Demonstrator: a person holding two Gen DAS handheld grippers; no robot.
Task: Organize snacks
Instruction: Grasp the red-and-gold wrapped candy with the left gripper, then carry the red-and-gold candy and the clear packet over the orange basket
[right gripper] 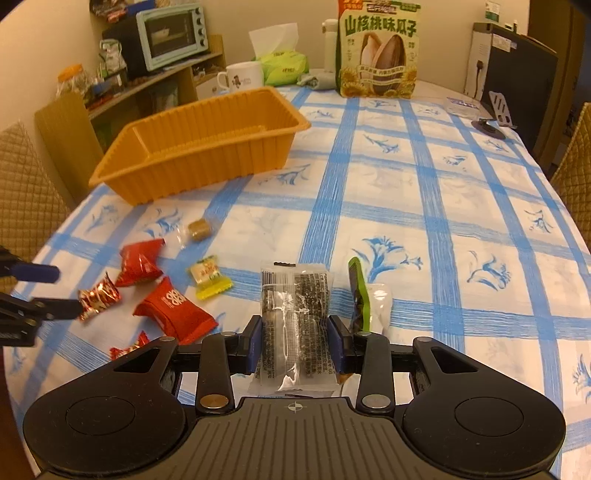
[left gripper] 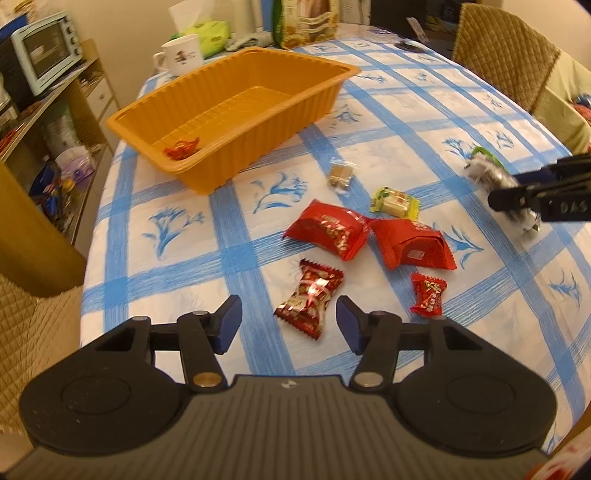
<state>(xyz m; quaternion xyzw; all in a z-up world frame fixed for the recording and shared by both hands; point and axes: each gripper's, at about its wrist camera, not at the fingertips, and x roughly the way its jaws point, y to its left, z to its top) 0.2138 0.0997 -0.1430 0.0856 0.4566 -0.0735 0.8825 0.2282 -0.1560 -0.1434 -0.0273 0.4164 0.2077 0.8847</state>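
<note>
My left gripper (left gripper: 288, 317) hovers open just above the checked tablecloth, its blue pads on either side of a red-and-gold wrapped candy (left gripper: 308, 299) without touching it. Two larger red packs (left gripper: 332, 230) (left gripper: 410, 243), a small red candy (left gripper: 428, 299), a yellow candy (left gripper: 393, 201) and a brown sweet (left gripper: 341, 175) lie beyond. The orange basket (left gripper: 258, 144) holds one red candy (left gripper: 183, 147). My right gripper (right gripper: 295, 339) is shut on a clear-wrapped dark snack bar (right gripper: 295, 314), lifted off the cloth. A green packet (right gripper: 358, 295) lies beside it.
A white mug (right gripper: 242, 75), a green tissue pack (right gripper: 284, 64) and a large sunflower-seed bag (right gripper: 376, 51) stand behind the basket (right gripper: 199, 166). A phone stand (right gripper: 495, 118) sits far right. Quilted chairs flank the table; a shelf with a toaster oven (right gripper: 171, 35) is at left.
</note>
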